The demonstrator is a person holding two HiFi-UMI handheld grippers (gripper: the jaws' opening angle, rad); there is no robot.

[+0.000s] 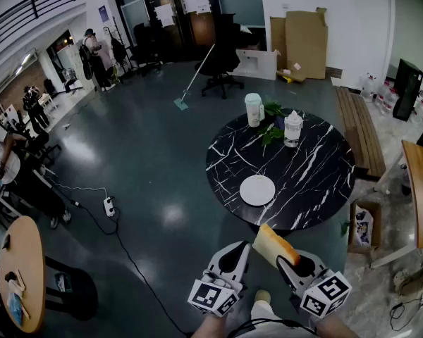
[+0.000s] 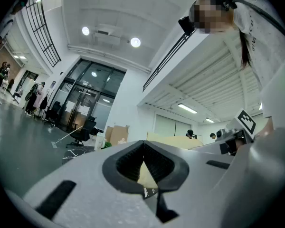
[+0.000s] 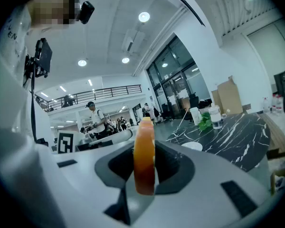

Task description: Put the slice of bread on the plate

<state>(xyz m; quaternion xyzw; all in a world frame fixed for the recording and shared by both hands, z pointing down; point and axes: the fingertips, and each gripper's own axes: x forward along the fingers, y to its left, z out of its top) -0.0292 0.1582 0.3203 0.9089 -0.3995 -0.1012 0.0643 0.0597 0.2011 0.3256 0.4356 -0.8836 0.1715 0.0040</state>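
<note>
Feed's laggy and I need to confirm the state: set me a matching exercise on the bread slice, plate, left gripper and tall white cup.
1 slice of bread
2 plate
3 left gripper
4 tall white cup

A bare, on the table's near side
B jaws shut, empty
C beside the green leaves
D clamped in the right gripper

Pairs: 1-D, 2-A, 3-B, 4-C

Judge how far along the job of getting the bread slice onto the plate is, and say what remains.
Done: the bread slice is picked up, clamped in the right gripper. In hand: it is in the air, apparently just short of the table. Left: reach the white plate, which lies bare on the table, and set the slice on it. The left gripper holds nothing.
</note>
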